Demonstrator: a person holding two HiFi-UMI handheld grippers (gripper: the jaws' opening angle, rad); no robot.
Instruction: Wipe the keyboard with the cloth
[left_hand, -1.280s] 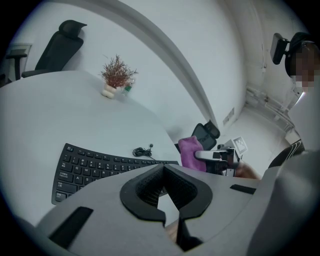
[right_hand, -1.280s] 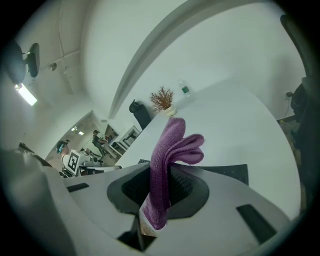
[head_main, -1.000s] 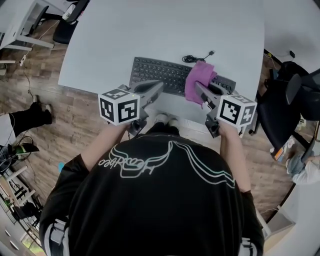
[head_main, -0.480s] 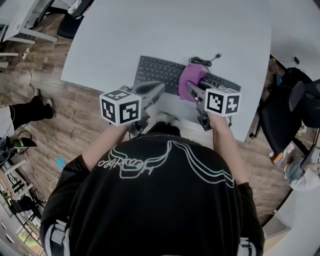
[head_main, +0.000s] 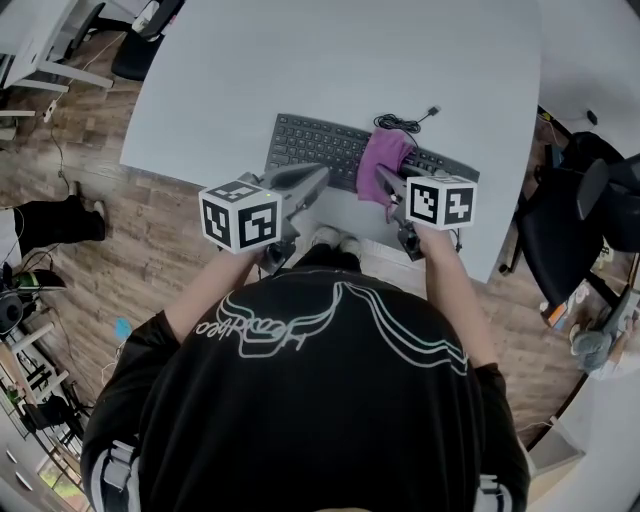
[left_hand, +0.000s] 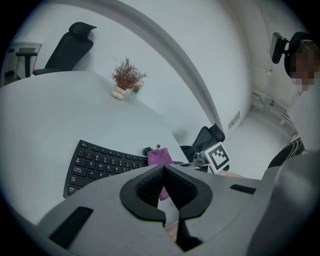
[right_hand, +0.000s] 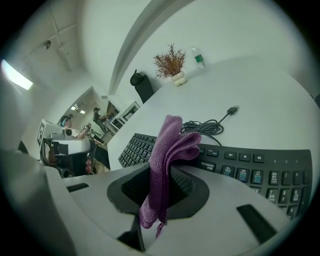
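Right claw (right_hand: 157, 200) pinching folded fuzzy purple cloth (right_hand: 172, 137), over flat black keyboard (right_hand: 250, 172)

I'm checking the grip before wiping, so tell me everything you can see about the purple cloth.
The cloth is purple, soft and napped like microfibre, bunched into loose folds. The right hand-held gripper is shut on its lower part. A short end pokes out behind the jaws, and the folded bulk stands up beyond them, over the black keyboard, a little right of its middle. Whether it touches the keys can't be told.
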